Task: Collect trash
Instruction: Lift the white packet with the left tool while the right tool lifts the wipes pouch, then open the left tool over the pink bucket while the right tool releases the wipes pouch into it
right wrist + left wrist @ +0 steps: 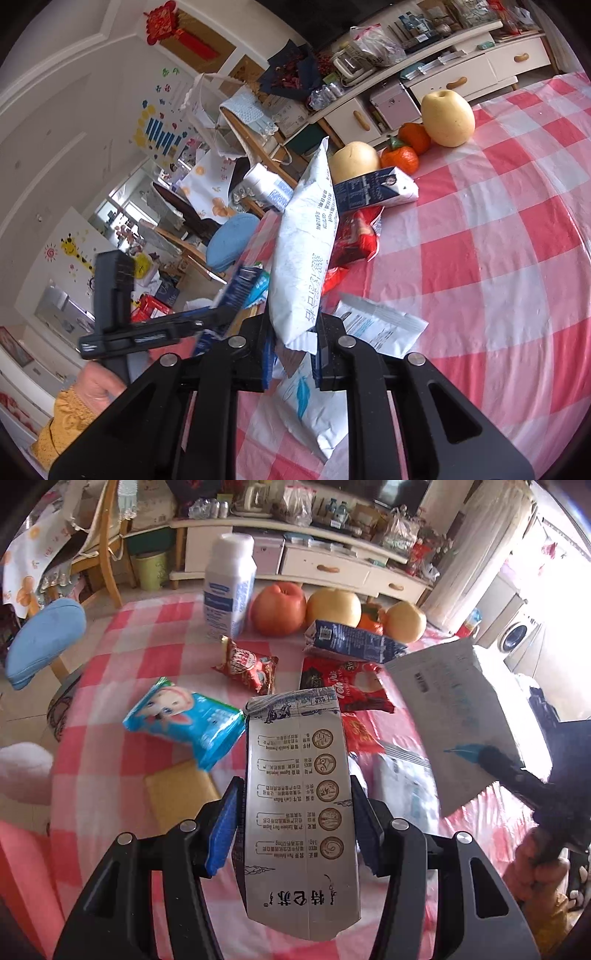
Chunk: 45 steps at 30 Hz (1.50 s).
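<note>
Gripped in the left gripper: a flattened grey carton, squeezed across its width between blue pads, both pads pressing its long edges. Carton held upright, top end pointing away over the table, bottom end hanging below the fingers. Lifted clear of the cloth, it seems.

Clamped in the right gripper: a white pouch, pinched near its lower end, jaws closed thin on it. Most of the pouch sticking far up past the fingertips, a short tail with a blue feather drooping beneath.

Likely trouble: pouch soft and long, held low down, so prone to flopping or sliding out on a quick swing. Carton smooth and already crushed, held only by its edges, so liable to buckle and slip if squeezed harder or tilted. Two grippers close together, the pouch near the carton in the left view, so a bump between them possible.

Beyond the fingers, more trash left on the table: blue wrapper, small red packet, red bag, dark blue carton, another white pouch lying flat. Farther back, a white bottle standing, and fruit in a row, probably not trash. No bin visible on the table; a green one on the floor behind.
</note>
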### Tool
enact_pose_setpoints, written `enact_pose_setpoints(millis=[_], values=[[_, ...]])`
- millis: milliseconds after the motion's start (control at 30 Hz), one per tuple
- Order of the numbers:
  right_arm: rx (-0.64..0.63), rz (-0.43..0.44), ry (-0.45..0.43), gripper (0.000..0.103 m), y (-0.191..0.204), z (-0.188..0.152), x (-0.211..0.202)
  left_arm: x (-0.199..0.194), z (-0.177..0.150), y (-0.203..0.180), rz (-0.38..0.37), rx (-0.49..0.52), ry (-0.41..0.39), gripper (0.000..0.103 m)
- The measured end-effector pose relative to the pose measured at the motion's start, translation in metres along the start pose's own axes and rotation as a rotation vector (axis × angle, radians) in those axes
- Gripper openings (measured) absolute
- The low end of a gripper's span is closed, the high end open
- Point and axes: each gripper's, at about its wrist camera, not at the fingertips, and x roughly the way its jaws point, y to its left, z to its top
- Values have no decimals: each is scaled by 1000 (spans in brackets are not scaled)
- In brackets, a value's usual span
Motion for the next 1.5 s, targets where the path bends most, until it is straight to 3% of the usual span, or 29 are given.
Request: enact_pose_setpoints(millis=[333,600,933,1333,1500], values=[[-34,-19,52,17,28,-31,12,-69,-31,24,-2,-87,-127,57],[-98,8,96,17,75,-51,26,-105,-51,80,73,-211,-209,57],[-215,98,207,17,169,-79,73,-159,-90,189,178,-515,-343,57],[-319,239,297,17,289,-91,156,-185,-150,294,307,-865,-400,57],[-327,275,336,19,326,-101,195,-182,-163,315,311,-943,-394,57]])
